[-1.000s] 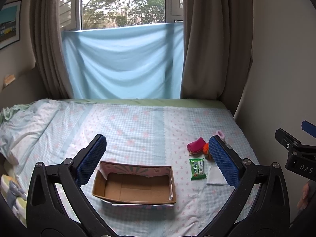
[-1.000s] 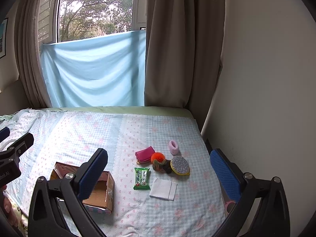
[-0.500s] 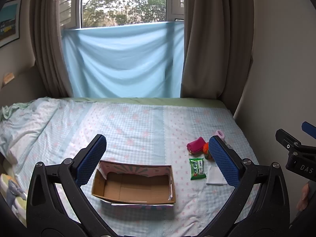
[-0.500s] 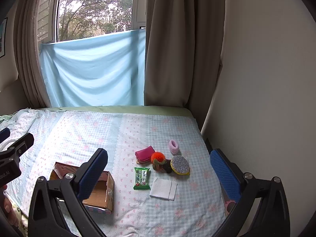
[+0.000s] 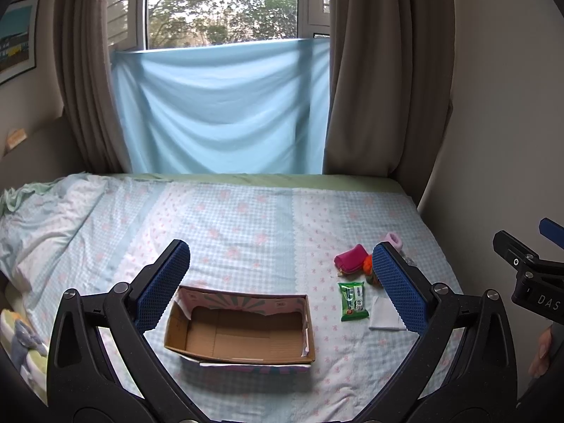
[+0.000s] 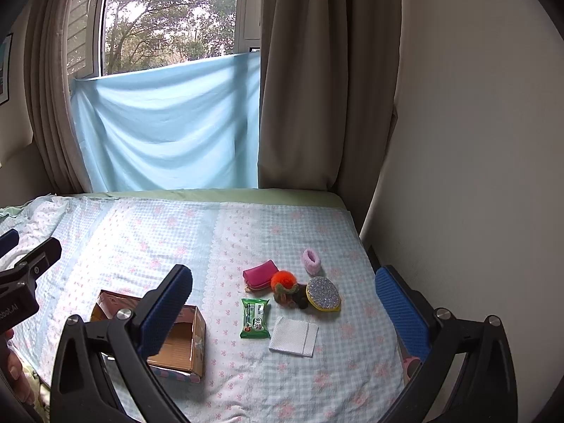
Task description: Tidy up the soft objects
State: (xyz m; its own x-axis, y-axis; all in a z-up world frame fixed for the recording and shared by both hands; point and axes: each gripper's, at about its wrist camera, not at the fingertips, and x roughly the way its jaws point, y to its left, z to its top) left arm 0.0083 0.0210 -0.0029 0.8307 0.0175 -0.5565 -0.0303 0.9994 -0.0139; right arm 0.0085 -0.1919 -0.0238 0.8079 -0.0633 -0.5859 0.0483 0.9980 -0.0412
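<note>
From the left wrist camera, the left gripper (image 5: pixel 282 282) hangs above the bed (image 5: pixel 229 218) with its blue-padded fingers spread wide and nothing between them. Below the gap sits an open cardboard box (image 5: pixel 239 331), empty as far as its floor shows; its near wall hides the front strip of the inside. To the right of the box lie the soft things: a green wipes packet (image 5: pixel 352 301), a white folded cloth (image 5: pixel 384 317) partly covered by the right-hand finger, a magenta pouch (image 5: pixel 350 264), and a pink scrunchie (image 5: pixel 394 239) peeking over the fingertip. An orange pompom (image 5: pixel 368 264) is mostly hidden behind that same finger. At the frame's right edge part of the other tool is cut off.

From the right wrist camera, the right gripper (image 6: pixel 282 294) is likewise wide open and holds nothing. Here the cluster shows plainly between its fingers: the magenta pouch (image 6: pixel 261 274), the orange pompom (image 6: pixel 282 280) touching a small dark toy (image 6: pixel 299 299) whose form is hard to make out, possibly a plush, a round glittery sponge (image 6: pixel 323 293) just beside it, the pink scrunchie (image 6: pixel 312 261) farther back, the green wipes packet (image 6: pixel 255 318), and the white folded cloth (image 6: pixel 294 335) near its right side. The cardboard box (image 6: pixel 183 342) lies to the left, half masked by the left-hand finger. A pink object at the bed's lower right edge is too hidden to identify.
</note>
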